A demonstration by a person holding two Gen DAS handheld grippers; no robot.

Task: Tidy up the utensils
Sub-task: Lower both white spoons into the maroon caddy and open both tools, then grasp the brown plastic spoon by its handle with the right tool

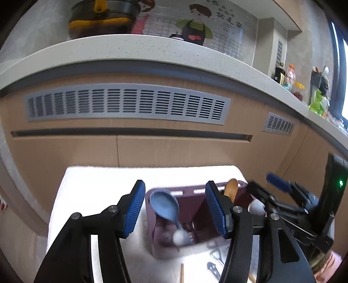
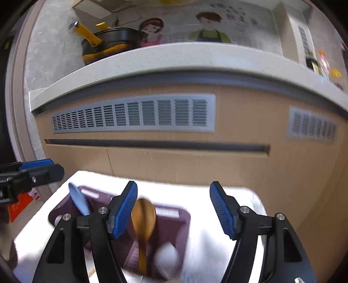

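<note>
A maroon utensil holder (image 1: 202,219) stands on a white towel (image 1: 93,185). A blue spoon (image 1: 164,205) leans in its left compartment and a wooden spoon (image 1: 231,188) stands in its right one. My left gripper (image 1: 175,209) is open and empty above the holder. In the right wrist view the holder (image 2: 174,219) holds the wooden spoon (image 2: 143,219) and the blue spoon (image 2: 78,201), with a blurred white spoon (image 2: 168,259) beside them. My right gripper (image 2: 174,210) is open and empty above it.
Metal utensils (image 1: 215,261) and a wooden stick (image 1: 182,273) lie on the towel near the front. A wooden cabinet front (image 1: 152,150) with grey vents stands behind. The counter (image 1: 130,50) above carries a pot (image 1: 102,17) and bottles (image 1: 290,78).
</note>
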